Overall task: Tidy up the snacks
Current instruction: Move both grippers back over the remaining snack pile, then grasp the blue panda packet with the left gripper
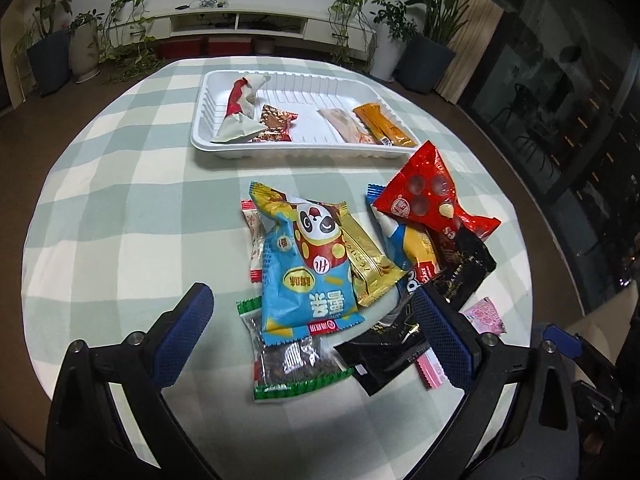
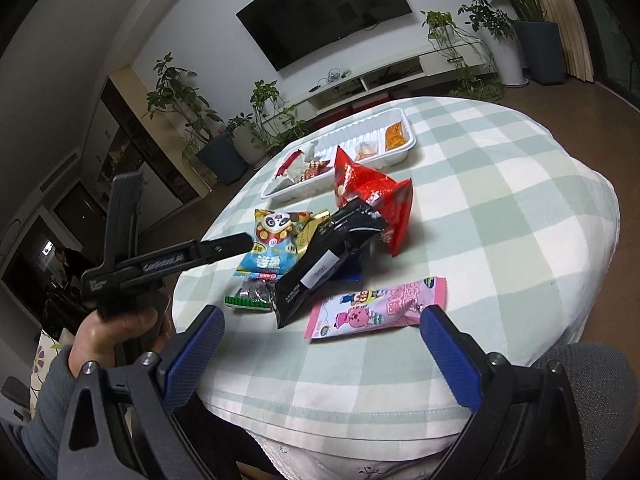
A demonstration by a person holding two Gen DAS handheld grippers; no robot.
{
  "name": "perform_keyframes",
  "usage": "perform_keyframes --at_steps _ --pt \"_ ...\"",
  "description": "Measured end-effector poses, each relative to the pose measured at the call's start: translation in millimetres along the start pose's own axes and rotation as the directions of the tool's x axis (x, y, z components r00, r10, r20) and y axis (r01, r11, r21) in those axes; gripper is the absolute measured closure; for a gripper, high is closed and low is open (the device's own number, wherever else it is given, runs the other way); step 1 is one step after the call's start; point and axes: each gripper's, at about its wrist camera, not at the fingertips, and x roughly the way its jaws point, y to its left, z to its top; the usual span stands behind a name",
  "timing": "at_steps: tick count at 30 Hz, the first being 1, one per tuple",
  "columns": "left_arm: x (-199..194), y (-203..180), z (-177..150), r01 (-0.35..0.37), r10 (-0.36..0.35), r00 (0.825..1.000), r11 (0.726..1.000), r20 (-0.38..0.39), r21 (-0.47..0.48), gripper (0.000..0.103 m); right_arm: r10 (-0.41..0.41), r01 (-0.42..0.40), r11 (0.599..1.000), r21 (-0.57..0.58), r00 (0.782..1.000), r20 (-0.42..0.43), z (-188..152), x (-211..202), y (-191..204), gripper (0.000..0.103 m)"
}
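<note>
A pile of snack packets lies on the checked tablecloth. It holds a blue panda bag (image 1: 310,264), a gold packet (image 1: 370,262), a red bag (image 1: 430,196), a black packet (image 1: 384,350) and a green-edged clear packet (image 1: 292,364). A white tray (image 1: 224,148) behind the pile holds several snacks. My left gripper (image 1: 312,316) is open just above the near end of the pile. My right gripper (image 2: 320,334) is open over a pink packet (image 2: 376,308). The right wrist view also shows the panda bag (image 2: 276,244), the black packet (image 2: 328,264) and the tray (image 2: 396,156).
The round table's edge (image 2: 360,412) lies close under my right gripper. The left gripper's handle and the hand (image 2: 116,332) that holds it stand left of the pile. Potted plants (image 1: 80,48), a TV bench (image 1: 240,24) and a wall TV (image 2: 328,8) stand beyond the table.
</note>
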Motion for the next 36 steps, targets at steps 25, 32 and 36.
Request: perform_keyframes --at_steps 25,32,36 --pt "82.3 4.3 41.1 -0.073 0.090 0.984 0.991 -0.155 0.110 0.041 -0.002 0.002 1.000 0.004 1.000 -0.019 -2.7 3.7 -3.8 0.005" --pt "79.1 6.6 40.9 -0.037 0.053 0.987 0.994 -0.150 0.103 0.059 -0.003 0.002 1.000 -0.021 1.000 -0.029 -4.1 5.7 0.6 0.013" --pt "75.4 7.6 40.7 -0.014 0.028 0.989 0.995 -0.144 0.099 0.066 -0.002 0.001 0.999 -0.036 0.999 -0.033 -4.1 6.6 4.0 0.017"
